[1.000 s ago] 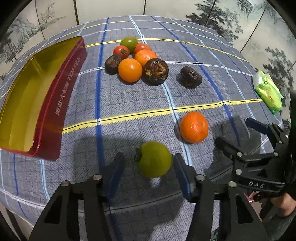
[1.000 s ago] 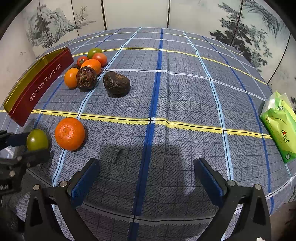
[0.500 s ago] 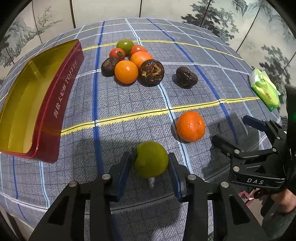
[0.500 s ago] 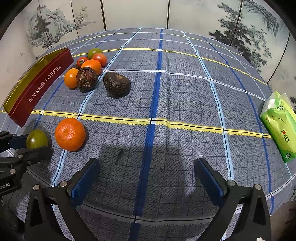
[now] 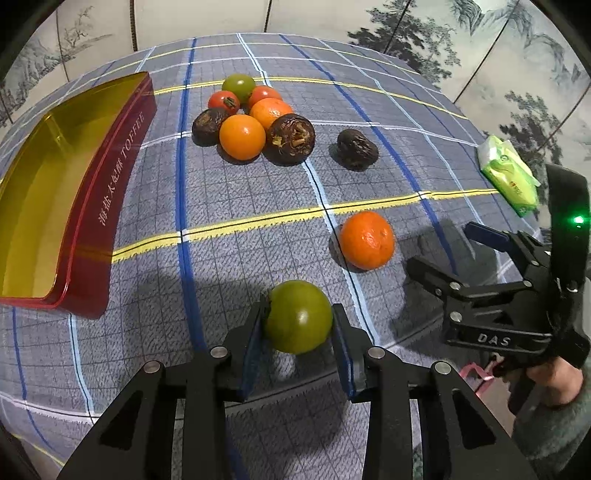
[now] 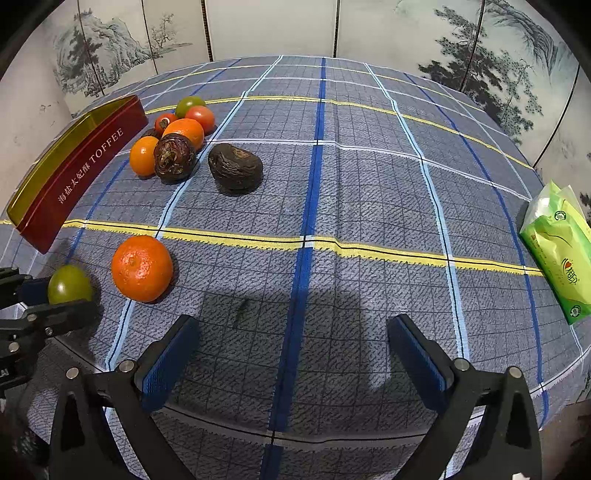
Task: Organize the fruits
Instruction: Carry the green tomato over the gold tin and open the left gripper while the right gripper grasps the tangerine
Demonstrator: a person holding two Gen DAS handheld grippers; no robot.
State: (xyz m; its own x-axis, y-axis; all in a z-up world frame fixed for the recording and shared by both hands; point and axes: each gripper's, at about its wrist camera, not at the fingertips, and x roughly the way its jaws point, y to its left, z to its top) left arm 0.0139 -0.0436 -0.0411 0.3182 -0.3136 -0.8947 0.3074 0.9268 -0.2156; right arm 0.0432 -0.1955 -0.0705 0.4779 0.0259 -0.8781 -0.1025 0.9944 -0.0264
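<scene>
Just right of the toffee tin, near the front edge of the surface, the left tongs are clenched on the green fruit, one blue pad on each side of it. The grip looks centred, and the fruit is round and smooth, so the squeeze should be firm without bruising it; a lift straight up before any sideways travel seems wise, as does keeping the fruit level so it cannot roll out forward. The tin lies open, its gold inside bare, and is the likely home for the fruit. To my mind the carry should clear the red wall with room to spare and the release should come low inside, so the fruit does not bounce.

The right tongs hang released over bare cloth, well to the right of the tin, grasping nothing. A lone orange sits between the two tools, close enough to be knocked if the left one swings wide. Beyond the tin's far end a cluster of fruits lies bunched together, and one dark wrinkled fruit rests apart to its right.

A grey plaid cloth with blue, yellow and pale lines covers the surface. A green tissue pack lies at the edge farthest from the tin. Painted screens with ink trees and hills stand behind.
</scene>
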